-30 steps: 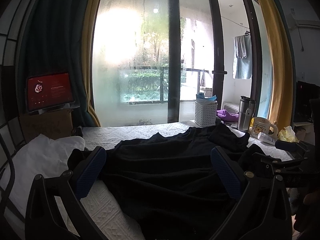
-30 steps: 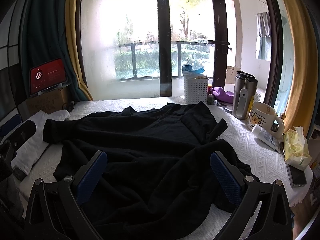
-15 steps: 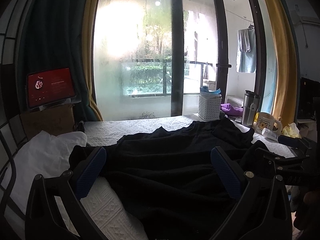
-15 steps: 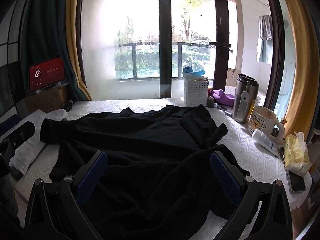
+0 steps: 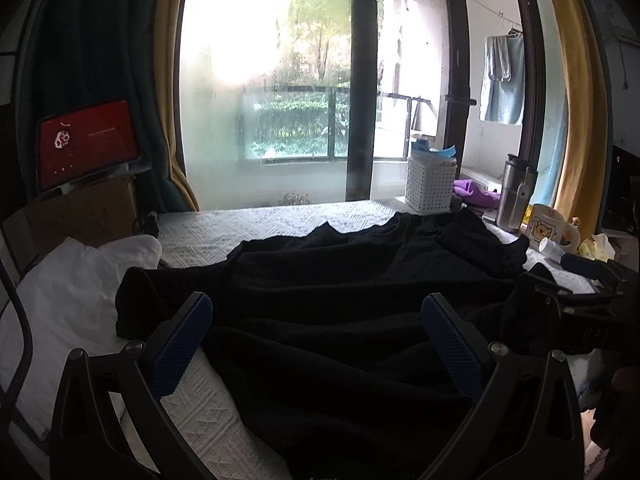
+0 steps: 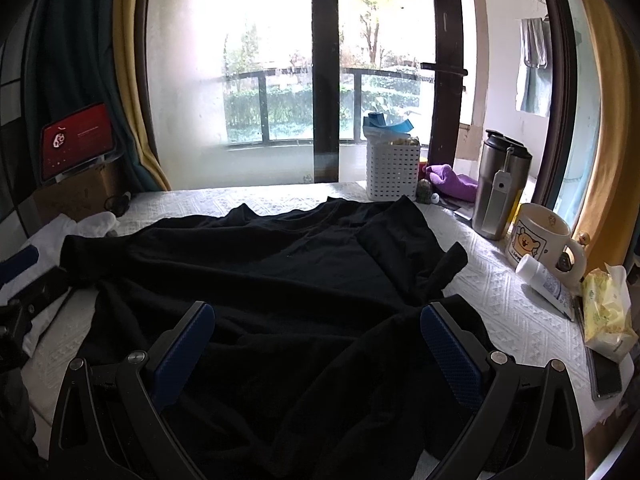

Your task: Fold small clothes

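A white quilted table (image 6: 500,312) stands before a tall glass balcony door, with yellow curtains at either side. One black garment (image 6: 280,280) lies rumpled across most of the table, its far hem toward the white basket (image 6: 392,172), one sleeve reaching away from the basket toward the white cloth (image 5: 72,292) at the table's opposite end, and another sleeve doubled over on the basket side.

The left gripper (image 5: 316,344) hovers low over the near part of the garment with its fingers spread wide and nothing between them. The right gripper (image 6: 316,344) hovers likewise, its fingers splayed apart and empty, over the near folds.

The work looks to be at its beginning: the garment is not yet flattened and no clean fold shows. The next move probably calls for each claw to pinch an edge or sleeve and draw the cloth smooth before folding it over.

Counted: one black garment, one white cloth, one basket, one steel tumbler (image 6: 500,192) beside the basket, one bear mug (image 6: 540,240) next to the tumbler, one small white bottle (image 6: 544,280), one red-screened tablet (image 6: 76,140).
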Demonstrator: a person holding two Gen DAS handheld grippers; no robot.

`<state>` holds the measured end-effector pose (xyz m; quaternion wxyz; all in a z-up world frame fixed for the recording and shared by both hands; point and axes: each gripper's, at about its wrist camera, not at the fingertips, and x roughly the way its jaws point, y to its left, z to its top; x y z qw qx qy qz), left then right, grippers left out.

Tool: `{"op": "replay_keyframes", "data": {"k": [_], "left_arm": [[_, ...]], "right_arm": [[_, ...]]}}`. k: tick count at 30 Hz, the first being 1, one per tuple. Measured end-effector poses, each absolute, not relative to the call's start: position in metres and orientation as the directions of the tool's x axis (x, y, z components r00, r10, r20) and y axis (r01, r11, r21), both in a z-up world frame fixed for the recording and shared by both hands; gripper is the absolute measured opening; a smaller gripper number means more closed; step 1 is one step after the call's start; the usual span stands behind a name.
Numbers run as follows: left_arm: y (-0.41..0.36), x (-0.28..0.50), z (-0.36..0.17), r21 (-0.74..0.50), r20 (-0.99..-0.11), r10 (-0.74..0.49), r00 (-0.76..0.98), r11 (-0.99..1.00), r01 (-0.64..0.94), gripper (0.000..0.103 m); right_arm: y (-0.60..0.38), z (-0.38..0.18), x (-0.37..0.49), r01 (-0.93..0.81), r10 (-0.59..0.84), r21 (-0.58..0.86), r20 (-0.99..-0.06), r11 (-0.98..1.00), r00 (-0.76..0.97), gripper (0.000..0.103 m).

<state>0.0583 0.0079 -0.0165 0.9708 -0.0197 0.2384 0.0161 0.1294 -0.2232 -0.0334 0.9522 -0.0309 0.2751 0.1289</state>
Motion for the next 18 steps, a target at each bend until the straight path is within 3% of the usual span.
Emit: {"op": "replay_keyframes", "data": {"k": [10, 18], "left_arm": [[0.042, 0.118, -0.033, -0.004, -0.555, 0.043, 0.831, 0.998, -0.055, 0.103], [0.069, 0.186, -0.032, 0.065, -0.619, 0.046, 0.784, 0.998, -0.007, 0.103]], "right_arm": [[-0.224, -0.038, 0.202, -0.262, 0.191, -0.038, -0.586, 0.964, 0.788, 0.103], [-0.239, -0.024, 0.279, -0.356, 0.253, -0.04, -0.629, 0.934, 0.735, 0.103]]}}
